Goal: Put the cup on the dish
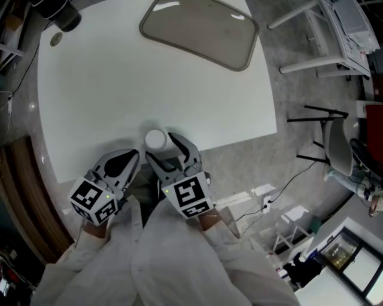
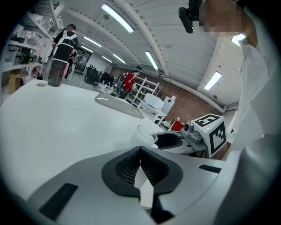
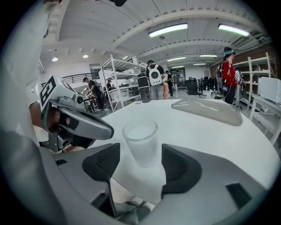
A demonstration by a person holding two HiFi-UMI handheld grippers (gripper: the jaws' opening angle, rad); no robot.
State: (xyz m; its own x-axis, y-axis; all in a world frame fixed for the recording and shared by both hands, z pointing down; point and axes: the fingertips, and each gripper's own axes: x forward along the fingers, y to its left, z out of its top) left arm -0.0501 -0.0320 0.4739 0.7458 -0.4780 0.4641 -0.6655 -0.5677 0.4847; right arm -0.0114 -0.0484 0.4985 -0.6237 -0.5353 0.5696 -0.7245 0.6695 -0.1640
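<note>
**Cup.** A small frosted, translucent white plastic cup (image 1: 155, 139) stands upright with its mouth open upward, at the near edge of the round-cornered white table (image 1: 108, 89). Its wall is plain and tapers slightly toward the base.

**Dish.** A shallow grey-beige dish with rounded corners and a raised rim (image 1: 200, 30) lies on the far side of the same table, well apart from the cup and with nothing in it.

**Count.** There is one cup, one dish and two grey hand-held grippers, each carrying one marker cube. One dark cylindrical tumbler (image 1: 60, 15) stands at the far left corner of the table, with one small round disc (image 1: 55, 39) just beside it.

**Right gripper** (image 1: 160, 147). The jaws are spread wide. The right gripper view shows the cup (image 3: 140, 136) standing between the two ribbed black pads (image 3: 103, 162), with a visible gap on either side, so neither pad presses on it.

**Left gripper** (image 1: 128, 158). The jaws are pressed together, pad against pad, with nothing between them. It sits just left of the cup, at the table's edge.
</note>
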